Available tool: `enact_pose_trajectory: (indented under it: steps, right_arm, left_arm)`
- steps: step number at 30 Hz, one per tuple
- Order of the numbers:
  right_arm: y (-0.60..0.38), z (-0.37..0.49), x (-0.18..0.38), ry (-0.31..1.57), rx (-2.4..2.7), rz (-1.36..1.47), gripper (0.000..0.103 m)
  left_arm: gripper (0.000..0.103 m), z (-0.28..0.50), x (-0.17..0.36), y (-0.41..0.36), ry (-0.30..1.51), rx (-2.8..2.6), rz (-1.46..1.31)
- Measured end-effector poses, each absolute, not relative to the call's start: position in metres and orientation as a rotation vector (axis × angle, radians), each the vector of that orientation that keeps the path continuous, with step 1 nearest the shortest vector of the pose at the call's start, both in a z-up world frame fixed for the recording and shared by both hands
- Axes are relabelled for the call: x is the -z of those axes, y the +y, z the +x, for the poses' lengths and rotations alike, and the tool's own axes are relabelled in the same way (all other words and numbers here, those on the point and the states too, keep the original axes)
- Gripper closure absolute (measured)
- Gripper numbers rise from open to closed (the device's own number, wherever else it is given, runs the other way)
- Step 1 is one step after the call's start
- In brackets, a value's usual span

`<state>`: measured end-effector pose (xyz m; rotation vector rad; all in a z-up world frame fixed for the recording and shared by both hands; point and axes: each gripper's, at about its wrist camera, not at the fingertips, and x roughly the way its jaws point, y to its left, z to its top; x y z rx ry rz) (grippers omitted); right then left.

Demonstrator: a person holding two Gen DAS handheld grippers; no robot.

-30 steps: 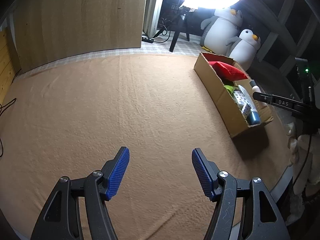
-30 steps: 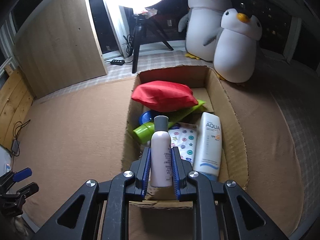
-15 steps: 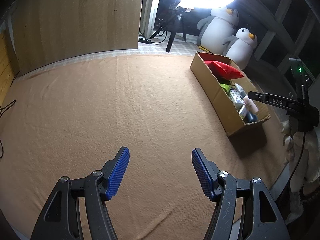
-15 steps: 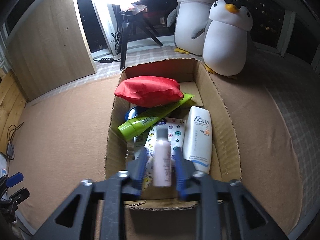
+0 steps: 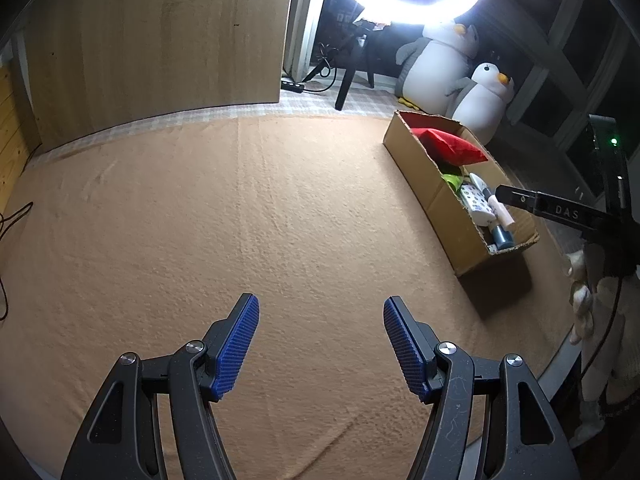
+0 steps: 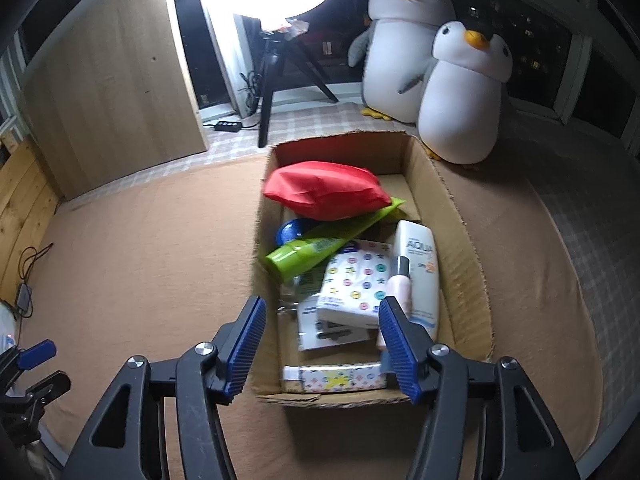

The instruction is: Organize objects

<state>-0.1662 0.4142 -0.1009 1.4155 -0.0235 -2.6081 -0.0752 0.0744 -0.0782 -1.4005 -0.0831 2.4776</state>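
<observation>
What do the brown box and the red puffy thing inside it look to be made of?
The brown open-topped box looks like corrugated cardboard: matte, with fluted, ragged cut edges. The red puffy pouch seems to be thin fabric, perhaps nylon: soft creases and a slight sheen, though the pictures leave that open.

The right tool (image 6: pixel 322 346) has just been opening its blue ribbed jaws, nothing between them, above an open brown cardboard box (image 6: pixel 466 264). A small pale pink bottle with a grey cap (image 6: pixel 400 282) lies inside beside a white sunscreen tube (image 6: pixel 418 256), below a red pouch (image 6: pixel 326 190).
</observation>
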Motion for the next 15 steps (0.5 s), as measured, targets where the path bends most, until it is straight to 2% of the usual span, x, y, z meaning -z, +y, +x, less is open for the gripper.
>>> enact_pose_trajectory:
  steps: [15]
  right_arm:
    - [0.348, -0.119, 0.083, 0.005, 2.519, 1.374, 0.040]
  left_arm:
    - [0.031, -0.074, 0.074, 0.042, -0.111, -2.518, -1.387]
